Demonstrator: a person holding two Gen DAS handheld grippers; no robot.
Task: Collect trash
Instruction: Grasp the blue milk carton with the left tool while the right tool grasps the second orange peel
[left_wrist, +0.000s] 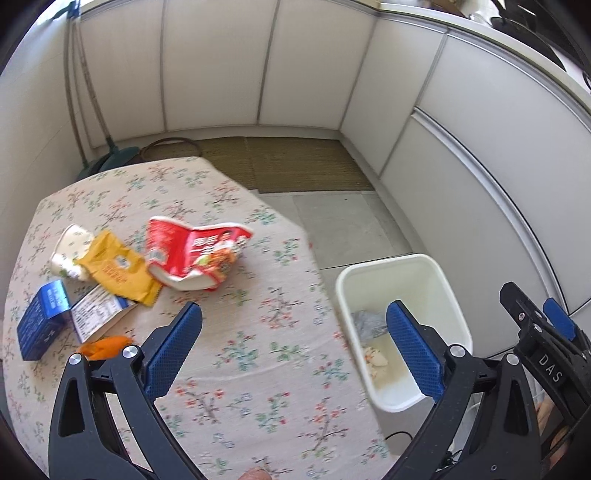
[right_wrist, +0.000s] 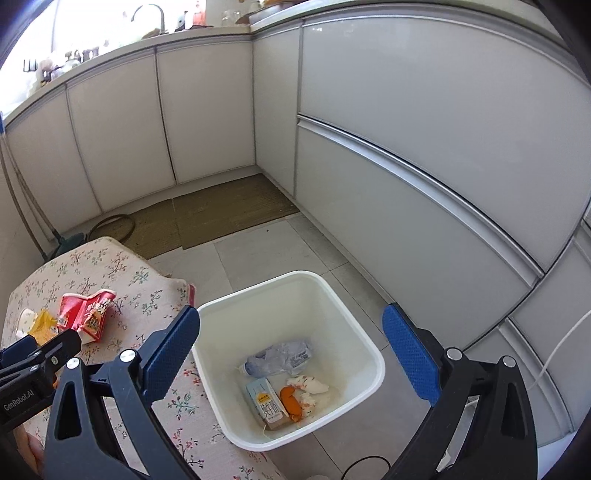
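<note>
Both grippers' jaws gape empty: right gripper over the bin, left gripper short of the red wrapper.

White cabinet doors with thin metal trim run along the far wall and turn a corner toward 3 o'clock, where long drawer fronts carry a silver rail. A countertop at 11 o'clock holds a faucet in bright daylight. The floor is grey tile, with a brown woven mat against the cabinets. A broom leans at 10 o'clock, beside the floral-clothed surface.
</note>
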